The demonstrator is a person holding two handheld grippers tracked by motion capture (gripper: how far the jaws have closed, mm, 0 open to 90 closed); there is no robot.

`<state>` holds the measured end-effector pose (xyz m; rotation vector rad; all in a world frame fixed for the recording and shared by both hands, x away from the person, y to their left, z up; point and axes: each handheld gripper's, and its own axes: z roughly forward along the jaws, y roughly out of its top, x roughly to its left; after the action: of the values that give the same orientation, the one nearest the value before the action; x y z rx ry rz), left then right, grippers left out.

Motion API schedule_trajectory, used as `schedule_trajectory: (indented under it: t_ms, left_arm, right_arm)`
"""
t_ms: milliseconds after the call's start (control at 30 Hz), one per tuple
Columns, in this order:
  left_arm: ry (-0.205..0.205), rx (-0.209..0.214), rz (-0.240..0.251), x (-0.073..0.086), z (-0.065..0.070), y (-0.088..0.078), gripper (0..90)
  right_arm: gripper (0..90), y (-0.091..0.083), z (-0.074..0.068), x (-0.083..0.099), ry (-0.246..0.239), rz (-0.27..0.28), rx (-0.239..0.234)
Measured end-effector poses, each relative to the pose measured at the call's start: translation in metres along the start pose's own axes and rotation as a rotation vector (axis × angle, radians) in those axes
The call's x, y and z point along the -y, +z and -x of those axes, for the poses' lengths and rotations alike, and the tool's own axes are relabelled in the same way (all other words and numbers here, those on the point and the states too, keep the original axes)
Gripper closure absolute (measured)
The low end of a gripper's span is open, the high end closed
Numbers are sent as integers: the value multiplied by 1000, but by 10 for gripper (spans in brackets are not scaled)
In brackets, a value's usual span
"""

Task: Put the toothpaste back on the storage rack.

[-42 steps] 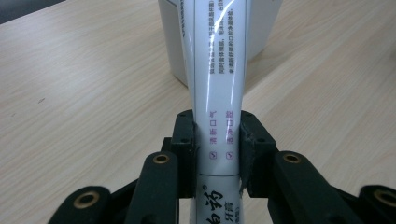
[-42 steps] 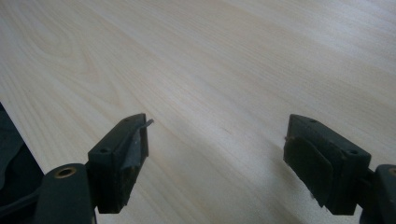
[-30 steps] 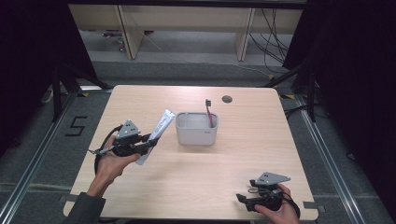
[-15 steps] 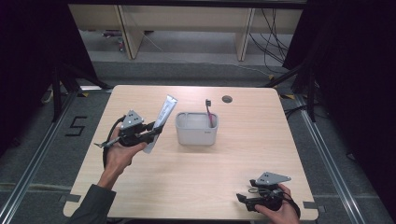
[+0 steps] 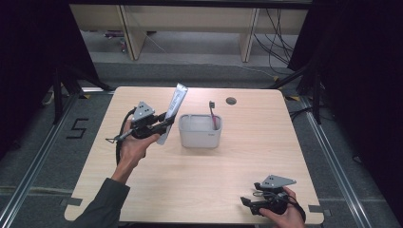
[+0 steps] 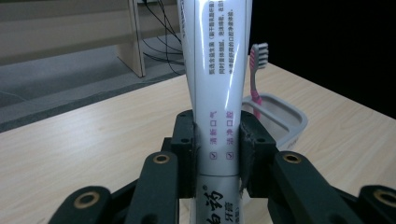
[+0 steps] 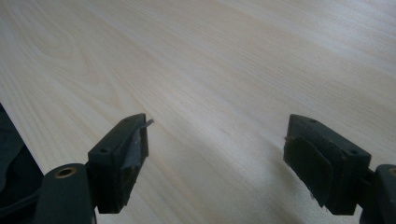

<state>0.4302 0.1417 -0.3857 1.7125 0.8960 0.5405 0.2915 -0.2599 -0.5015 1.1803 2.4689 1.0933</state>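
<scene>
Left gripper (image 5: 161, 124) clamped on toothpaste tube (image 5: 174, 110), held tilted above the table (image 5: 237, 161), left of the grey bin (image 5: 200, 136) near mid-table with pink toothbrush (image 5: 213, 115) inside; right gripper (image 5: 252, 203) wide, empty, at near right corner.

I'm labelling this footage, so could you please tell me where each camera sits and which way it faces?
High view: above the person's side, looking forward and down at the table; both forearms and hands show.
Left gripper view: on the left hand-held gripper, looking along its jaws, shut on the toothpaste tube.
Right gripper view: on the right hand-held gripper, open, facing bare tabletop.
High and left views share the tub and toothbrush.
</scene>
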Motion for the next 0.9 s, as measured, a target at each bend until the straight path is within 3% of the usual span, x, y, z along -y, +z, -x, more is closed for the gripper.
schedule_trajectory:
  t_ms: [267, 433, 900]
  left_arm:
    - [-4, 2, 40, -14, 8, 15, 706]
    - [2, -1, 39, -19, 11, 26, 706]
    - [-29, -1, 69, -30, 24, 57, 706]
  right_arm:
    - [228, 0, 0, 0, 2, 7, -4]
    - [228, 0, 1, 0, -7, 4, 2]
    - [227, -1, 1, 0, -11, 3, 1]
